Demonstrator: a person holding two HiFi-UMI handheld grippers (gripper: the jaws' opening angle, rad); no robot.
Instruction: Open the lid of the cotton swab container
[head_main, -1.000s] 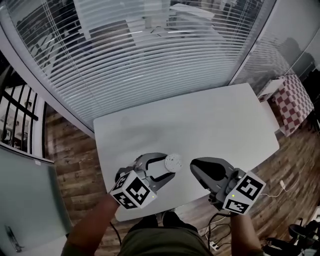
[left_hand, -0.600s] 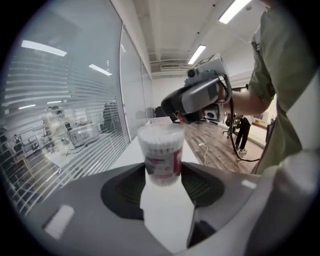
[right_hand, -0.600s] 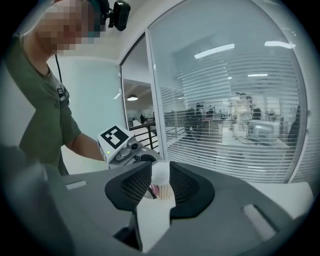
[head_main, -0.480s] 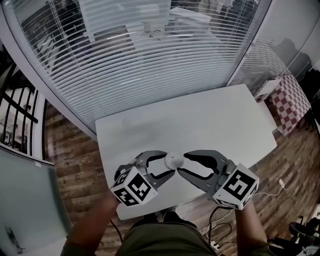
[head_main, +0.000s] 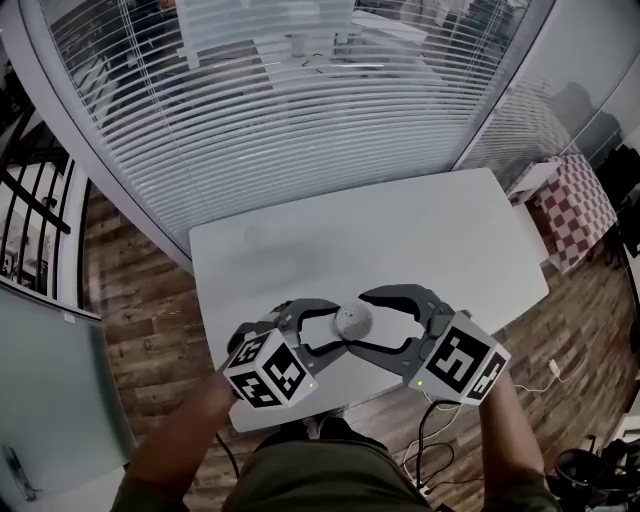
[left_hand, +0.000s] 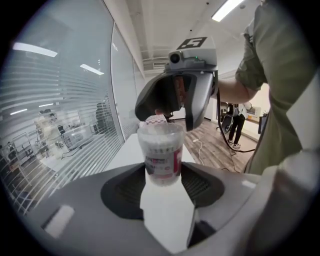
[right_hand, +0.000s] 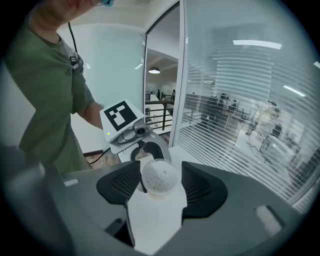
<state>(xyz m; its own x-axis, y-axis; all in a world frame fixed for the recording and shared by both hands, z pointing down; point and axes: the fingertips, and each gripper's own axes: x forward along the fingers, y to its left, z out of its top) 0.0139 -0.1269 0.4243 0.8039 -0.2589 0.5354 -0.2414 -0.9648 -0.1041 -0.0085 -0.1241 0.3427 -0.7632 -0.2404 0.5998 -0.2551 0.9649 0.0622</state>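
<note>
Over the near edge of the white rectangular table (head_main: 420, 240), the left gripper (left_hand: 162, 184) clamps the clear plastic cotton swab container (left_hand: 161, 145) by its body. The right gripper (right_hand: 159, 189), whose jaws have just been opening, straddles the container's whitish round lid (right_hand: 159, 176) without pressing on it. The next move is probably to close on the lid and lift or twist it. The container's red-and-white label (left_hand: 163, 164) is too blurred to read.

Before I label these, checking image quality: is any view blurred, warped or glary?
Head view: dim, blinds bowed by the lens. Left gripper view: cotton swab container sharp, corners black. Right gripper view: its lid sharp, lights reflected on the glass.
</note>
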